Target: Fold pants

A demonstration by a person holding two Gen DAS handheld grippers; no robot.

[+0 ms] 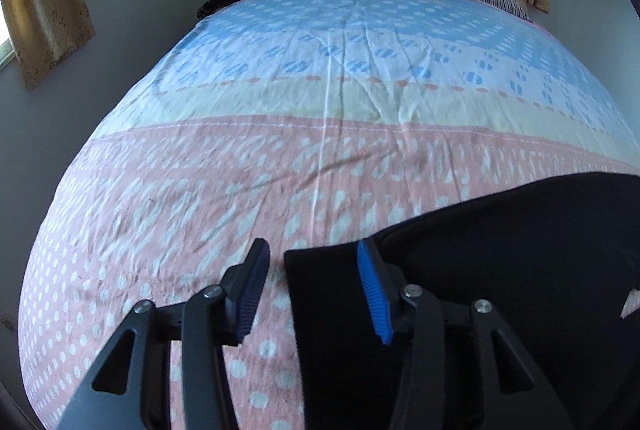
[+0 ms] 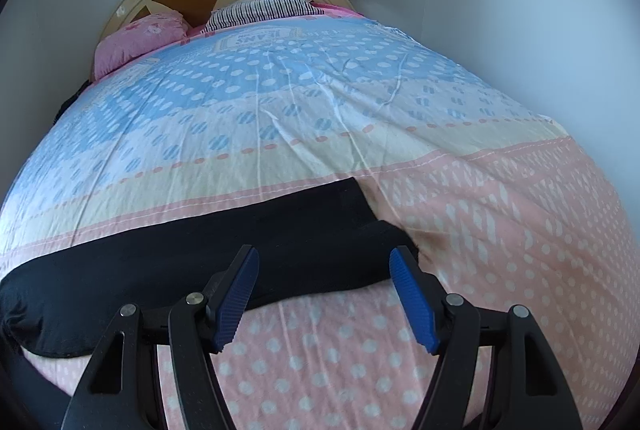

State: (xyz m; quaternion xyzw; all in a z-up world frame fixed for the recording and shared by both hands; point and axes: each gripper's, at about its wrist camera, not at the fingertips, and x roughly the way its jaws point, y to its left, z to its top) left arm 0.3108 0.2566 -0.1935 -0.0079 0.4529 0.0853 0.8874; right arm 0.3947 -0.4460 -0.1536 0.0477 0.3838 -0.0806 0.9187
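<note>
Writing: none can be read.
Left hand-held gripper point(image 1: 312, 294): held wide open, empty, pants point(image 1: 500, 270) edge between fingers.
Right hand-held gripper point(image 2: 324, 296): held wide open, empty, pants point(image 2: 240, 250) just ahead on bed point(image 2: 360, 109).

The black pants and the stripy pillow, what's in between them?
Only the bare dotted bedspread lies between the black pants and the striped pillow, seen in the right wrist view.

Matt black cloth pants point(image 2: 200, 262) lie on a creased, dotted cotton-like bedsheet point(image 2: 320, 101).

The black pants point(image 2: 192, 262) lie flat across the pink dotted end of the bedspread point(image 2: 500, 230) (already doubled lengthwise, it seems), stretching from ahead of the right gripper point(image 2: 324, 262) off to its left.
</note>
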